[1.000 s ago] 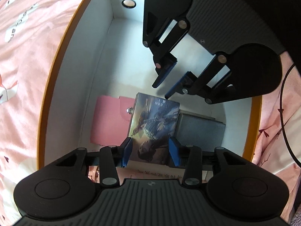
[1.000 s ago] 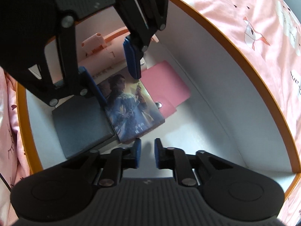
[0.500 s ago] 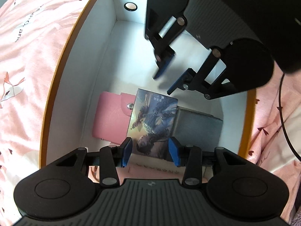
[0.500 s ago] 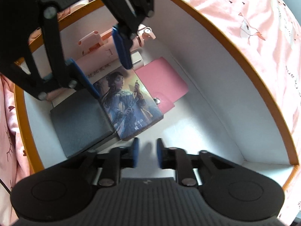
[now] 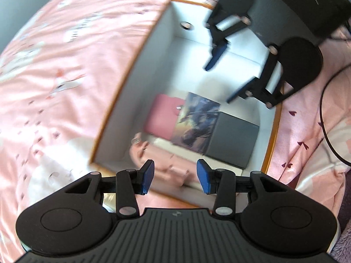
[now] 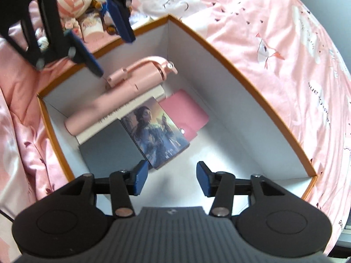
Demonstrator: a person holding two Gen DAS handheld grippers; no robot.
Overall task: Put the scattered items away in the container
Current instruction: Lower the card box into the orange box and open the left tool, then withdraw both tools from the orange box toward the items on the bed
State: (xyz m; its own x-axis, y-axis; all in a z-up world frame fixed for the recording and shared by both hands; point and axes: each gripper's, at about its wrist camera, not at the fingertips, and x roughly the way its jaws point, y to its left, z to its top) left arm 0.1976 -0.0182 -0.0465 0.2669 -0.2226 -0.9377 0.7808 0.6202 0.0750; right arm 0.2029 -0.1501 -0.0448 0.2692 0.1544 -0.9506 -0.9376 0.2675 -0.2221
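Note:
The container is a white box with an orange rim (image 5: 116, 94) (image 6: 241, 74) on a pink bedspread. Inside lie a picture-cover book (image 5: 197, 122) (image 6: 158, 131), a dark grey box (image 5: 232, 140) (image 6: 109, 149), a pink wallet (image 5: 162, 114) (image 6: 186, 114), a pink selfie stick (image 6: 131, 87) (image 5: 153, 155) and a white book (image 6: 131, 111) under it. My left gripper (image 5: 175, 176) is open and empty, above the box's near edge. My right gripper (image 6: 170, 180) is open and empty, above the box's bare floor. Each gripper shows in the other's view, left (image 6: 98, 22) and right (image 5: 226, 65).
Stuffed toys and small jars (image 6: 87, 6) lie on the bedspread (image 5: 54, 65) beyond the box's far edge. A black cable (image 5: 324, 114) runs over the bedding to the right of the box.
Both grippers have risen up and back out of the box. The right gripper's fingers have opened wide from nearly closed. The items inside have not moved.

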